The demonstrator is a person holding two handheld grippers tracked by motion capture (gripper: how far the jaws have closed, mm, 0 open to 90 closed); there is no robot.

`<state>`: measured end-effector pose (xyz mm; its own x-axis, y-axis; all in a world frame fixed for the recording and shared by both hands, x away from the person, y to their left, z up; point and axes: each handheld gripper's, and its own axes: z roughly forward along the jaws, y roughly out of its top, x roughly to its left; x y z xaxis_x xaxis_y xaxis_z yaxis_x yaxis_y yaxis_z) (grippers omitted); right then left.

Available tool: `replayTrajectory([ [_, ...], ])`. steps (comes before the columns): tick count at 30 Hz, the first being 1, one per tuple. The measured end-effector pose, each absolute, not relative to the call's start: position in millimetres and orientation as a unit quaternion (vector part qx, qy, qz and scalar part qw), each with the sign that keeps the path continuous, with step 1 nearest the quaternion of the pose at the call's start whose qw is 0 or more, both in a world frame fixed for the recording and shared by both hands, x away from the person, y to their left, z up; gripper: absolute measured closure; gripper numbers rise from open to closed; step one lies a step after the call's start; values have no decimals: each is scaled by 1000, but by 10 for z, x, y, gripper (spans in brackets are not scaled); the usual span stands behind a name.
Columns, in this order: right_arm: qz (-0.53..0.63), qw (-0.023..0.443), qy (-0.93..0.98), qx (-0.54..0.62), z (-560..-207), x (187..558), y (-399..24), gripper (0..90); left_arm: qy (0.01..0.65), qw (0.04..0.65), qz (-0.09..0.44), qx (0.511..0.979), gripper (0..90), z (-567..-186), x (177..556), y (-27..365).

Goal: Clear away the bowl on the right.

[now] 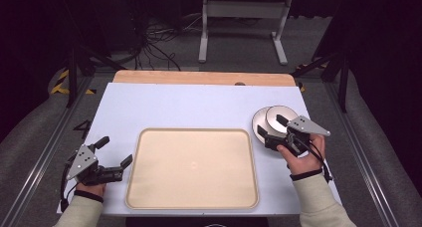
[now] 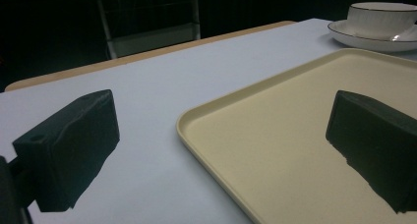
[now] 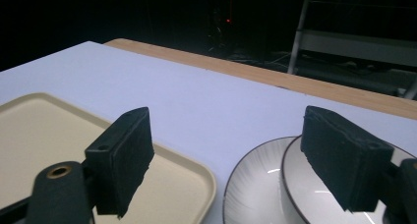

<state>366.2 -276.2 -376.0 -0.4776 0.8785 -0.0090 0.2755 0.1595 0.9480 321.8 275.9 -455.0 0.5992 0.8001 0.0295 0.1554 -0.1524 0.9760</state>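
An empty beige tray (image 1: 191, 167) lies in the middle of the white tabletop (image 1: 189, 105). A white cup (image 1: 275, 112) with a dark rim stands on a white saucer (image 1: 257, 122) just right of the tray's far right corner. My right gripper (image 1: 271, 126) hovers open over cup and saucer; in the right gripper view one jaw is over the cup (image 3: 300, 189) and the other near the tray corner (image 3: 196, 180). My left gripper (image 1: 114, 151) is open at the tray's left edge, one jaw above the tray (image 2: 295, 135), holding nothing.
A wooden strip (image 1: 199, 77) runs along the table's far edge. Behind it, a white table frame (image 1: 244, 18) and loose cables (image 1: 154, 48) sit on the floor. In the left gripper view the cup (image 2: 381, 18) and saucer (image 2: 364, 41) stand at the far right.
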Motion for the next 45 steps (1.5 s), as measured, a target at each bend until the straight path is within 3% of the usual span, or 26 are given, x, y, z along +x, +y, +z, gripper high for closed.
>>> replayTrajectory([
  [32, 405, 357, 638, 549, -3612, 3975, -3225, 217, 343, 554, 291, 700, 3, -4551, 3220, 2757],
  [40, 368, 351, 632, 584, -3643, 4097, -3315, 264, 342, 554, 291, 701, 3, -4551, 3221, 2757],
  [45, 344, 317, 626, 624, -3730, 4234, -3388, 292, 342, 554, 291, 701, 3, -4552, 3219, 2756],
])
